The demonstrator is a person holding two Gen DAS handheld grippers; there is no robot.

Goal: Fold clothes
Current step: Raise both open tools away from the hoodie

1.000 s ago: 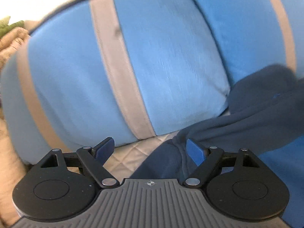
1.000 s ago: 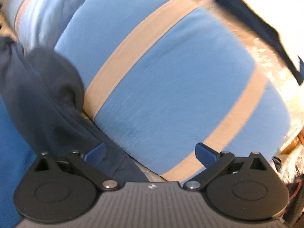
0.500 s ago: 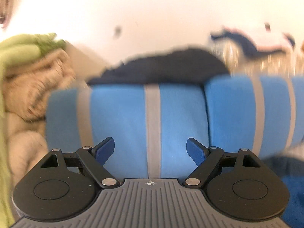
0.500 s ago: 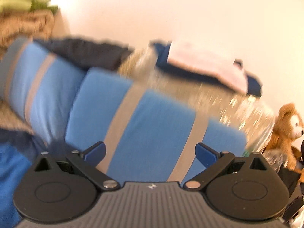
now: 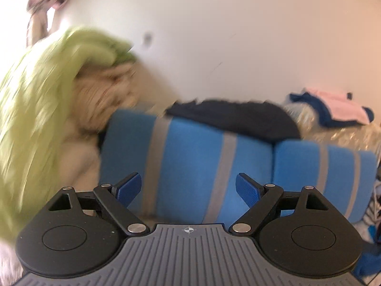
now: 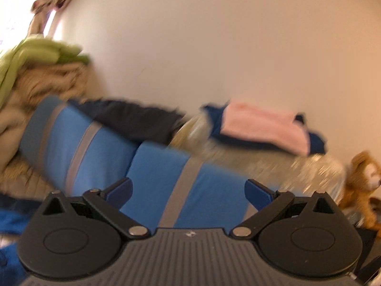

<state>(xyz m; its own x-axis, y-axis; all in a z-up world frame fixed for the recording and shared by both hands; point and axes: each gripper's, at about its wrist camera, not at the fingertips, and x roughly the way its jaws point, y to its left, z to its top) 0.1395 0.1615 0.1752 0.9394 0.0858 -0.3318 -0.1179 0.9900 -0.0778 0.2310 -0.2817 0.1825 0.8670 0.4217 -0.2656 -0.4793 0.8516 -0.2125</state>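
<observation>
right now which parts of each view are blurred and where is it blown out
Left wrist view: the green blanket is smeared by motion, while the left gripper stays sharp. Right wrist view: the pink cloth and teddy bear are soft, and the window corner is blown out.

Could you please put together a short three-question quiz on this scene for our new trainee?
1. True or false: the left gripper is shut on a piece of clothing.
2. What lies on top of the blue striped cushions?
A. a dark garment
B. a green blanket
C. a teddy bear
3. Fill in: the pink cloth rests on a dark ____ garment.

Key
1. False: both the left gripper and the right gripper are open and hold nothing.
2. A.
3. blue.
</observation>
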